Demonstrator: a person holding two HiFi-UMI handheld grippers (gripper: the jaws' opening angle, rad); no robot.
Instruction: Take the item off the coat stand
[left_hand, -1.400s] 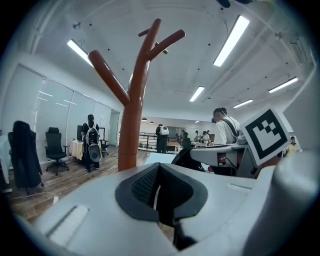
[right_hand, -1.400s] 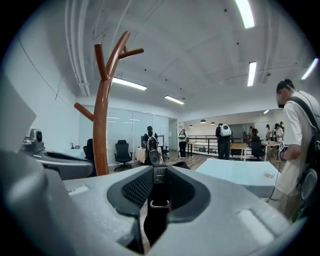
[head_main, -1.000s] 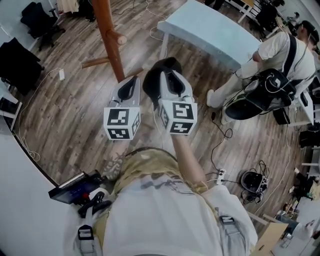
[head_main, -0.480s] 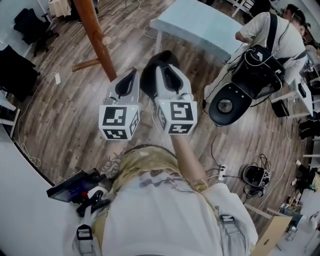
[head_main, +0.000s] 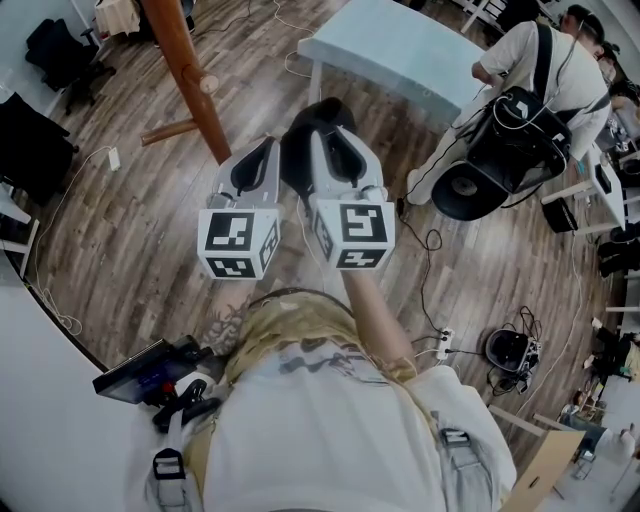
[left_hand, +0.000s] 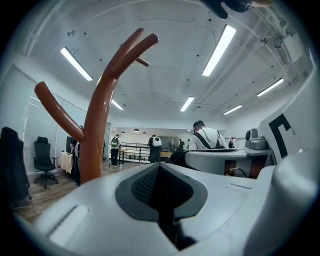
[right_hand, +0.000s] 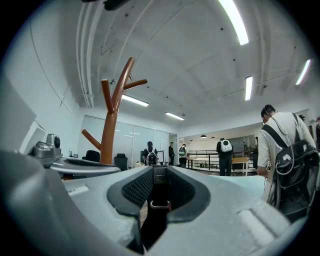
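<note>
The wooden coat stand (head_main: 190, 80) rises from the floor at the upper left, apart from both grippers; it also shows in the left gripper view (left_hand: 97, 135) and the right gripper view (right_hand: 111, 130). My right gripper (head_main: 335, 132) is shut on a black fabric item (head_main: 305, 140), which bulges around its jaws. In the right gripper view a black strap with a metal ring (right_hand: 153, 210) is pinched between the pads of the right gripper (right_hand: 159, 170). My left gripper (head_main: 262, 152) is alongside it, shut with nothing in it (left_hand: 159, 167).
A light blue table (head_main: 410, 55) stands beyond the grippers. A person with a black backpack (head_main: 520, 120) bends at the right over a round black object (head_main: 470, 185). Cables (head_main: 430, 245) and a power strip (head_main: 442, 350) lie on the wood floor. Black chairs (head_main: 50, 40) are at the far left.
Both grippers keep their pose and grip. The view has swung, so the coat stand sits further left. The person at the right has bent over and moved the round black object.
</note>
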